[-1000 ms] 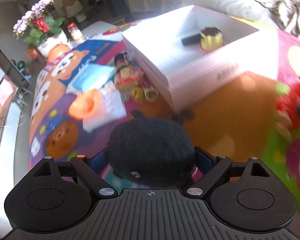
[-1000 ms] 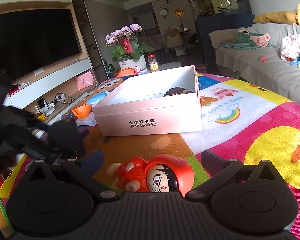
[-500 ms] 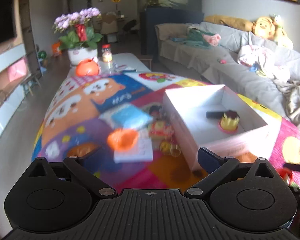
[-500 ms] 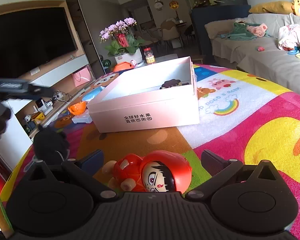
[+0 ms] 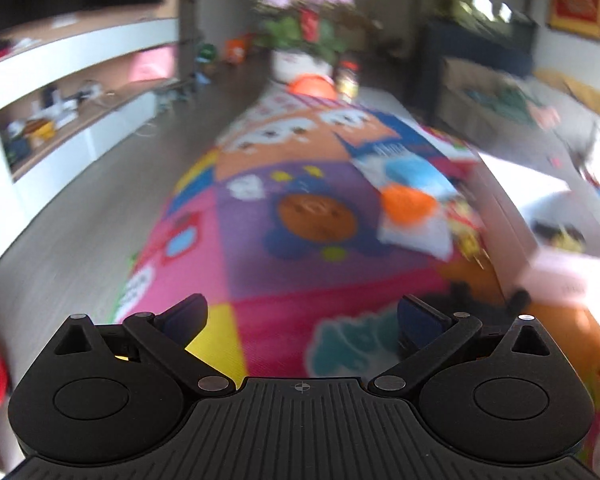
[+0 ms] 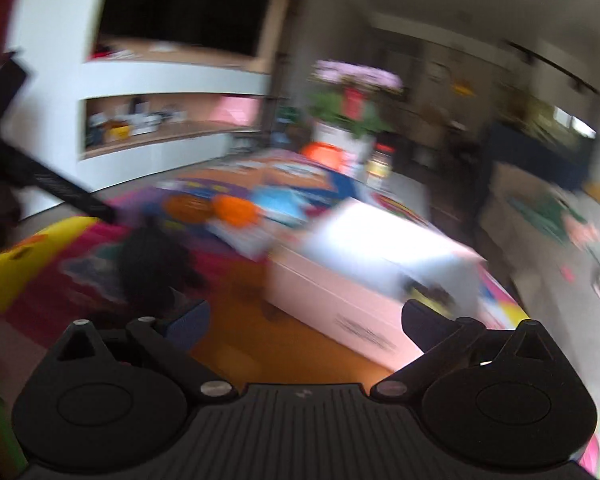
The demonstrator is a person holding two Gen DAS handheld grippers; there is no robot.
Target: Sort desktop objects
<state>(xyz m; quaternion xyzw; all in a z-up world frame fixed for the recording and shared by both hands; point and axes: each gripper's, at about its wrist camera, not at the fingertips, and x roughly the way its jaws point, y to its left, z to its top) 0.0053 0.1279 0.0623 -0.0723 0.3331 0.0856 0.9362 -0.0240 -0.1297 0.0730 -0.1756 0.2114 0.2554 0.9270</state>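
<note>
Looking across the bright play mat [image 5: 320, 288], I see both grippers up in the air with nothing in them. The left gripper [image 5: 302, 320] has its fingers spread wide; they have just been opening, and only mat shows between them. The right gripper [image 6: 304, 320] also has its fingers spread, though they have just been closing a little, and nothing sits between them either.

The white box [image 6: 356, 280] stands on the mat in front of the right gripper. I think it is where the toys go, since its top is open. The black fluffy toy [image 6: 152, 264] lies on the mat to the left of the box, outside it. An orange toy [image 5: 408, 204] rests on some white paper [image 5: 416, 236] near the box's far corner.

Everything is blurry, so small toys are hard to tell. My guess is that both hands are free to pick something next.
</note>
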